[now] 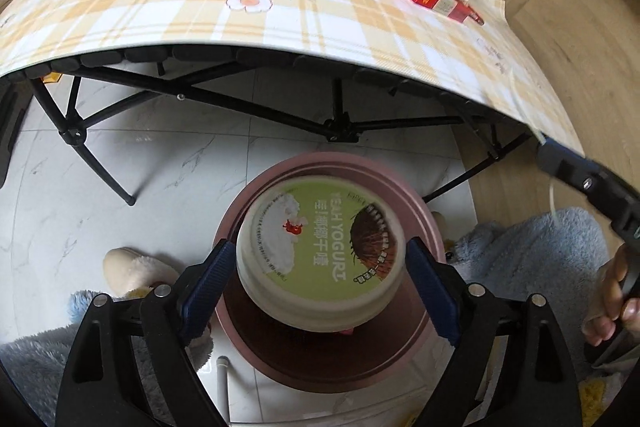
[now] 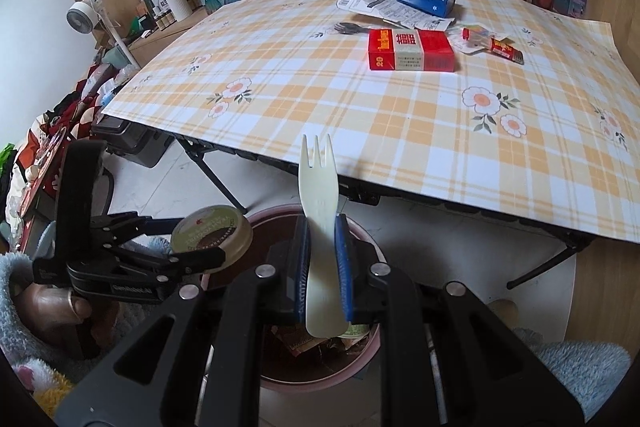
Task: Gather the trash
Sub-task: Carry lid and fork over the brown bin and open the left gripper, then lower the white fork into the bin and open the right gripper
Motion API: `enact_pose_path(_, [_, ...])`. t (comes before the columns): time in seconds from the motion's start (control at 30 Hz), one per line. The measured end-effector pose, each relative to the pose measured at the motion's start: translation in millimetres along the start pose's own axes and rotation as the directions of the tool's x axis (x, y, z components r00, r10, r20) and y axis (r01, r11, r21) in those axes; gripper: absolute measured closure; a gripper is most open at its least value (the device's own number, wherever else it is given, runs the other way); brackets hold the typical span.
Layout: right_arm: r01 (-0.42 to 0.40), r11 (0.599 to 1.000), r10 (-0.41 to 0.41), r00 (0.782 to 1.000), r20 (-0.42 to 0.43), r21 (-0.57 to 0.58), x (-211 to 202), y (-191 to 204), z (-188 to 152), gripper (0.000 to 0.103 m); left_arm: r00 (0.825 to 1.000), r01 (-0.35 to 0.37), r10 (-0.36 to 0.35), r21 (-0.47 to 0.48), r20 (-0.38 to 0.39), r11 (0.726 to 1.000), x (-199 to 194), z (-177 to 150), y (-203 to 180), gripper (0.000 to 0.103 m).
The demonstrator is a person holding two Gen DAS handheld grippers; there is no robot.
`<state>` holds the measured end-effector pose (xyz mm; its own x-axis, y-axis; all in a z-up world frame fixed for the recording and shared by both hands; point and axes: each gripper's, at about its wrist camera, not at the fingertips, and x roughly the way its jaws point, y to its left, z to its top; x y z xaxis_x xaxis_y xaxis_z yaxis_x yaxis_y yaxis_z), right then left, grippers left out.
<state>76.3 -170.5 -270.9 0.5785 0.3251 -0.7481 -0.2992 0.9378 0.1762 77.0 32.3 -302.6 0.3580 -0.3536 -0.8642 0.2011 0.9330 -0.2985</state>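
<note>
1. Left gripper [image 1: 320, 253] hangs over the bin [image 1: 426, 227] with its jaws spread. The cup [image 1: 316, 227] sits tilted between the pads, and a thin gap shows at the right-hand pad, so it looks loose. The biggest risk is the drop: the cup is wide for the bin's mouth and sits toward its left rim. It could clip the rim, flip, and land on the floor by the slipper [image 1: 132, 267].
2. Leftover yogurt, if there is any, could spill from a tumbling cup. I cannot see whether the cup is empty.
3. Right gripper [image 2: 323, 227] is pinching the fork [image 2: 318, 179], tines up, just beside the left one above the bin. With both so close, a release made now could let the fork strike the cup or the other gripper and bounce clear.
4. More trash, such as the red box [image 2: 412, 51], lies well apart on the table [image 2: 360, 131].
</note>
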Motion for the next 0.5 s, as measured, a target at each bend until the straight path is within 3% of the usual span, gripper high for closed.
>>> enact_pose_path(0.17, [0.002,1.0,-0.002,1.0,-0.014,-0.003,0.9,2.0,-7.1,0.086,0.998,0.006,-0.004,-0.037,0.056,0.999,-12.6,0.7,3.3,0.011])
enact_pose_path(0.3, [0.0,1.0,0.0,1.0,-0.024,-0.007,2.1,4.1,-10.3,0.086,0.987,-0.005,0.015,-0.065,0.162,0.998,-34.2,2.2,5.4,0.01])
enact_pose_path(0.5, [-0.008,0.999,0.006,0.998,-0.063,-0.031,12.8,12.3,-14.9,0.086,0.936,-0.062,0.073,-0.043,0.344,0.997,-68.9,2.9,-1.3,0.006])
